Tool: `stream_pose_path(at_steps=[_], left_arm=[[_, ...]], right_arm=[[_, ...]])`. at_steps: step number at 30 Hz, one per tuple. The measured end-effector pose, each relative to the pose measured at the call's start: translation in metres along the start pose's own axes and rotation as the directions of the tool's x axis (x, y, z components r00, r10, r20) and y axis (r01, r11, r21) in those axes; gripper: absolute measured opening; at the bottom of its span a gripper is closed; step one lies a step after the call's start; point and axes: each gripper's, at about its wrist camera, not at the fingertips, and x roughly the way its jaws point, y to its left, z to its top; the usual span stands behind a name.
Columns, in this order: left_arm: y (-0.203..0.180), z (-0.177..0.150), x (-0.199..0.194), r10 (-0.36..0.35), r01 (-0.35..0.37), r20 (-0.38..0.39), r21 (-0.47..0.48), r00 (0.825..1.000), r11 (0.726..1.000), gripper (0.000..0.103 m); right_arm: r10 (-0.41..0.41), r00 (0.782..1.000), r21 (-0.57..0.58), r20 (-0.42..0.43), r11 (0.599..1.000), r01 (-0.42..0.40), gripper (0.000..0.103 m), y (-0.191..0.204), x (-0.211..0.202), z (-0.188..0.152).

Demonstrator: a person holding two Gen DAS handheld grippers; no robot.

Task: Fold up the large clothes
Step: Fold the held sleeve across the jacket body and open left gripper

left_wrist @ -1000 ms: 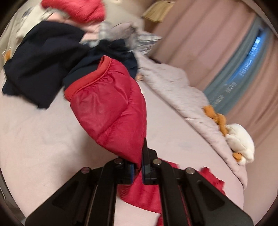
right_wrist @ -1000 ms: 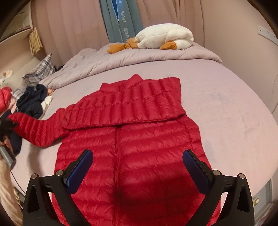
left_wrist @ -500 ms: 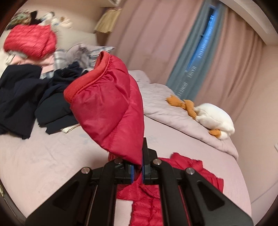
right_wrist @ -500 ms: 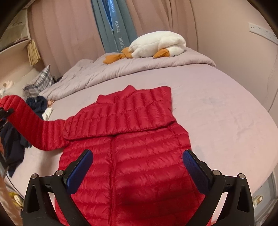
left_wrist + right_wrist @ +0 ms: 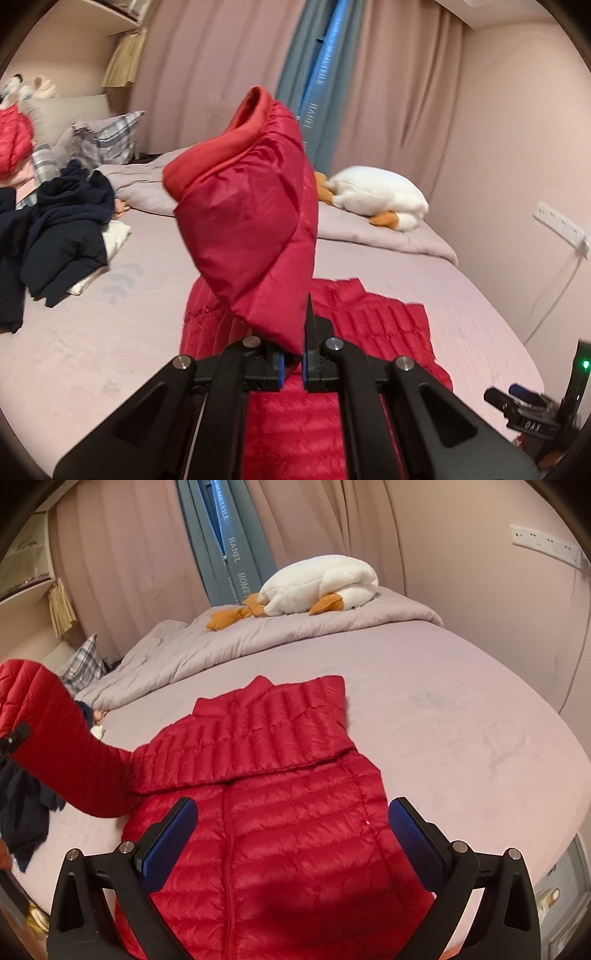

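The red puffer jacket point(image 5: 266, 786) lies flat on the bed point(image 5: 461, 731), front side up, collar toward the far edge where the rumpled grey quilt point(image 5: 280, 635) is bunched. One sleeve is already folded across the chest, so the top part looks like a neat band. The other sleeve point(image 5: 255, 236) is up in the air — the left gripper point(image 5: 291, 363) has its jaws clamped on it just below the cuff, and the cuff end sticks up with its lining showing. From the right wrist view you can see that sleeve arcing up off the bed's left edge from the shoulder.

The right gripper point(image 5: 291, 834) hangs over the lower half of the jacket with its jaws wide apart, nothing between them, blue pads point(image 5: 170, 834) facing in.

Other stuff around: a white goose plushie point(image 5: 317, 585) on the quilt at the far edge, a heap of dark clothes point(image 5: 62, 229) at the left side of the bed, and a plaid pillow point(image 5: 107, 138) behind that.
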Motion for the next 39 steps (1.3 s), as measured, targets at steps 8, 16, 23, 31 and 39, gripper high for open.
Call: stream_pose_path(at_steps=[8, 16, 23, 31, 39], left_arm=[[-0.034, -0.036, 0.018, -0.078, 0.087, -0.141, 0.055, 0.987, 0.995, 0.005], [-0.049, -0.083, 0.042, -0.077, 0.091, -0.277, 0.040, 0.958, 0.995, 0.005], [-0.056, -0.115, 0.065, -0.109, 0.128, -0.404, 0.019, 0.908, 0.992, 0.005], [-0.054, -0.131, 0.078, -0.131, 0.140, -0.484, -0.018, 0.865, 0.990, 0.007], [-0.057, -0.141, 0.082, -0.126, 0.140, -0.538, -0.014, 0.833, 0.990, 0.028]], right_arm=[[-0.016, 1.000, 0.037, -0.001, 0.999, 0.016, 0.102, -0.019, -0.001, -0.001], [-0.022, 1.000, 0.079, -0.013, 0.997, 0.023, 0.102, -0.034, -0.001, -0.005], [-0.027, 0.999, 0.101, -0.032, 0.994, 0.030, 0.102, -0.041, 0.002, -0.009], [-0.023, 0.999, 0.115, -0.047, 0.993, 0.028, 0.102, -0.045, 0.002, -0.012], [-0.012, 0.997, 0.114, -0.071, 0.993, 0.020, 0.102, -0.044, 0.007, -0.016]])
